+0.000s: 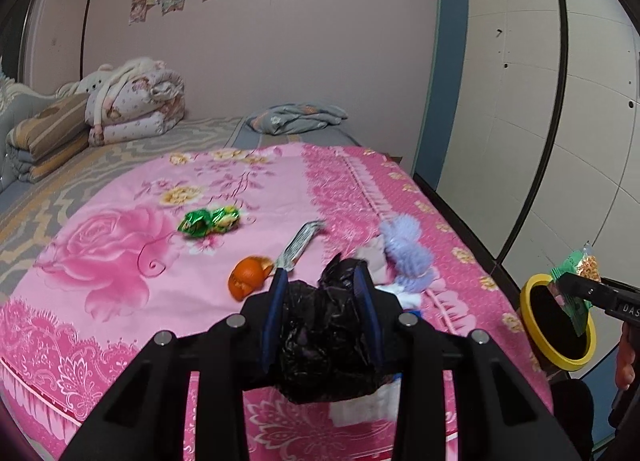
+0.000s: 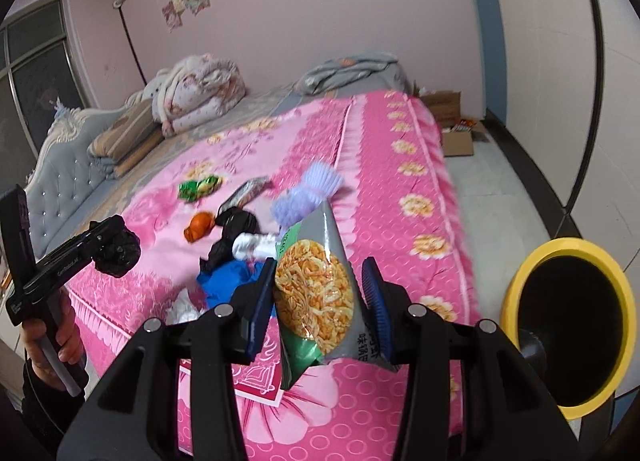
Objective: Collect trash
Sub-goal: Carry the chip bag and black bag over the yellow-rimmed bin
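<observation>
From the left wrist view, you have the left hand-held gripper [image 1: 322, 293] clenched on a crumpled black plastic bag [image 1: 324, 337], held above the near part of the bed with the pink floral cover [image 1: 120, 261]. Nothing from this hand has reached the bin yet, by my reading. Still lying on the bed are a crumpled green foil wrapper [image 1: 208, 221], an orange piece of fruit peel [image 1: 249, 275], a long silver printed wrapper [image 1: 300, 243] and a fluffy lilac bundle [image 1: 406, 251]; whether that last one counts as trash I cannot tell. Off to the right, your right hand-held gripper [image 1: 570, 283] holds a green and silver snack packet [image 1: 576, 285] over the round black bin with the yellow rim [image 1: 532, 285], which stands on the floor beside the bed.

From the right wrist view, the right hand-held gripper [image 2: 318, 277] is closed on the snack packet [image 2: 316, 289], pointing along the bed edge, with the bin [image 2: 520, 277] to its right and lower. A second black bag [image 2: 236, 223], white crumpled paper [image 2: 254, 245] and something blue [image 2: 224, 281] remain on the bed too. Your left hand [image 2: 60, 337] grips its tool's handle at the left, with the tool raised over the bed edge. So the collecting looks early: two items in hand, most still to gather.
</observation>
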The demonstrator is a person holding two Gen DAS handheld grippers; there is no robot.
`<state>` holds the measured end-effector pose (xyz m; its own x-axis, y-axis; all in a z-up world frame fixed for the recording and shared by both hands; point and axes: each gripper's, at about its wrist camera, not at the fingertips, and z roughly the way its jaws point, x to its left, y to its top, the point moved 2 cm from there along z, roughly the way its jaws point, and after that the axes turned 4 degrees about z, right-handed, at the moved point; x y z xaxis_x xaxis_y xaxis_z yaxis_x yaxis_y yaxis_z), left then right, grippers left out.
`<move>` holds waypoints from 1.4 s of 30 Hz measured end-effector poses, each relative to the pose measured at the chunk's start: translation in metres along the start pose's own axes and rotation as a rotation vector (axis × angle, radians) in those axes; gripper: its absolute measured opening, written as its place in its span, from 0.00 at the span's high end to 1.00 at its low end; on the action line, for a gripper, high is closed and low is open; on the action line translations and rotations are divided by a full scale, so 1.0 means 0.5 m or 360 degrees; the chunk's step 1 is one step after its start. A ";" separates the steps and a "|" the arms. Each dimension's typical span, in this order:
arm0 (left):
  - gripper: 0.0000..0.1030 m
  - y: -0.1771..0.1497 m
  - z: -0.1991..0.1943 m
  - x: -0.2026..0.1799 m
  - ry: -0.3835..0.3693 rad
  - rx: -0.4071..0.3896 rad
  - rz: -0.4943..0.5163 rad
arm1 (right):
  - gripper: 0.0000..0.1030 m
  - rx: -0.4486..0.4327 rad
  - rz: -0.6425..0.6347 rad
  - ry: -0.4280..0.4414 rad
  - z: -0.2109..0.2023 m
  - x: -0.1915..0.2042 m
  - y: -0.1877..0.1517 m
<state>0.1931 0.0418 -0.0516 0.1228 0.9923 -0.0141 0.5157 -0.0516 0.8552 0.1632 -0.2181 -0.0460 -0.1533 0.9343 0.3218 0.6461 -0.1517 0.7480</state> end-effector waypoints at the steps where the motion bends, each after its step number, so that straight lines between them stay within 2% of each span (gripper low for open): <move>1: 0.68 0.011 -0.006 -0.013 -0.0013 -0.0011 0.0011 | 0.60 -0.0021 0.0000 -0.0003 -0.013 -0.004 0.006; 10: 0.68 0.100 -0.023 -0.129 -0.0121 -0.0094 0.0123 | 0.60 -0.0190 0.0062 -0.0088 -0.119 -0.066 0.071; 19: 0.68 0.205 -0.008 -0.272 -0.0313 -0.0154 0.0205 | 0.60 -0.0337 0.0177 -0.0245 -0.224 -0.176 0.143; 25: 0.68 0.249 0.009 -0.373 -0.0480 -0.0183 0.0244 | 0.60 -0.0441 0.0267 -0.0396 -0.288 -0.260 0.160; 29: 0.68 0.258 0.030 -0.443 -0.0608 -0.0178 0.0257 | 0.60 -0.0464 0.0314 -0.0480 -0.313 -0.312 0.154; 34: 0.68 0.245 0.062 -0.534 -0.0694 -0.0162 0.0330 | 0.60 -0.0478 0.0381 -0.0622 -0.324 -0.383 0.136; 38: 0.68 0.219 0.116 -0.600 -0.0761 -0.0101 0.0381 | 0.60 -0.0470 0.0408 -0.0716 -0.312 -0.422 0.112; 42: 0.68 0.184 0.186 -0.652 -0.0828 0.0020 0.0393 | 0.60 -0.0443 0.0446 -0.0775 -0.290 -0.464 0.088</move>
<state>0.2794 -0.2972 -0.0167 0.6404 0.7648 -0.0703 0.4281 -0.2795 0.8594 0.1187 -0.4883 -0.0038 0.3945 0.8766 0.2755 0.3831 -0.4294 0.8178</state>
